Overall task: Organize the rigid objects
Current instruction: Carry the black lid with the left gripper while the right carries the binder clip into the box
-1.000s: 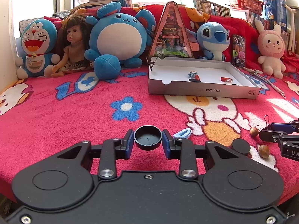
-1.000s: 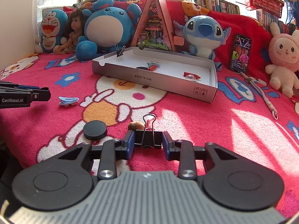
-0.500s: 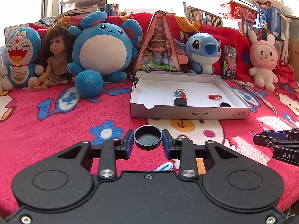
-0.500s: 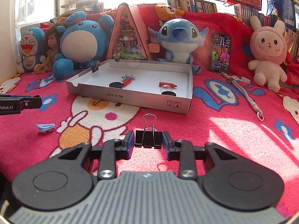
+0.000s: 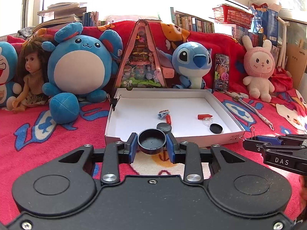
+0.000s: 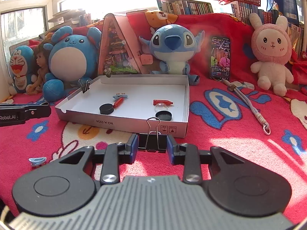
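Black round plastic cap (image 5: 151, 141), open side up, sits pinched by its rim in your left gripper (image 5: 152, 147), just short of the white cardboard tray's (image 5: 224, 103) near wall. Light, stiff, slick; keep the squeeze across its width. Right gripper (image 6: 152, 146) jaws clamp the black metal binder clip (image 6: 152, 142) by its body; springy handles stay free.

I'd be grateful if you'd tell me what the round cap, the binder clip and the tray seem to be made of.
Round cap: probably matte black plastic, dull even sheen. Binder clip: likely black-painted sheet metal with shiny wire handles. Tray: white cardboard, with folded corners and printed markings.
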`<state>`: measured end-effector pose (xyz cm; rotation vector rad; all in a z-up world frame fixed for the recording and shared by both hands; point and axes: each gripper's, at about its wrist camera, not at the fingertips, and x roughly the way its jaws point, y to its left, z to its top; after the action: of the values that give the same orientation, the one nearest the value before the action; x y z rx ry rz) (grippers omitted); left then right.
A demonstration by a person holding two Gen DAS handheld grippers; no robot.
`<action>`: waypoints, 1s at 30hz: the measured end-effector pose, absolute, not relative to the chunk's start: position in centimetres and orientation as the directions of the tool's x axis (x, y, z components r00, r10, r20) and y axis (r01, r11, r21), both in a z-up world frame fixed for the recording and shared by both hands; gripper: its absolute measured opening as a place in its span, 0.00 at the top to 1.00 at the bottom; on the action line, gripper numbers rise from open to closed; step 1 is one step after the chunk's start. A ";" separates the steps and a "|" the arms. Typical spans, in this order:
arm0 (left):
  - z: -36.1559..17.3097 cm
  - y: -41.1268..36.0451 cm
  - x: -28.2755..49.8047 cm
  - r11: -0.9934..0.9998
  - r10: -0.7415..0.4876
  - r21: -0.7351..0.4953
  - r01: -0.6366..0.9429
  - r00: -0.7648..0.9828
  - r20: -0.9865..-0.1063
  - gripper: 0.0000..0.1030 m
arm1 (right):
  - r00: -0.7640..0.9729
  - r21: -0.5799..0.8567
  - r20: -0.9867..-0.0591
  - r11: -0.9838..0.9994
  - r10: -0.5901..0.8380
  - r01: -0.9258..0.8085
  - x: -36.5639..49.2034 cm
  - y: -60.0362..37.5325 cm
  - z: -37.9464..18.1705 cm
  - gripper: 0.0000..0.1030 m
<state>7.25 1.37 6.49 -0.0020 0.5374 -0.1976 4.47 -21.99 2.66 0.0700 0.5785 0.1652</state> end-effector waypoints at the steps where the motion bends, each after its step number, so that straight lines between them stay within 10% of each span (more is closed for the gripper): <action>1: 6.7 1.1 7.6 0.980 -0.191 -0.051 0.192 0.842 -0.504 0.70 | 0.825 0.118 -0.537 0.984 0.176 -0.133 4.8 -22.1 2.8 0.64; 30: 5.2 -4.7 22.5 0.976 -0.215 -0.106 0.189 0.785 -0.580 0.70 | 0.796 0.244 -0.578 0.969 0.181 -0.043 17.0 -23.6 2.6 0.64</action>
<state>22.52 -4.71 5.20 -0.0430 0.6307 -0.2182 17.00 -23.59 2.58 0.2243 0.6408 0.1211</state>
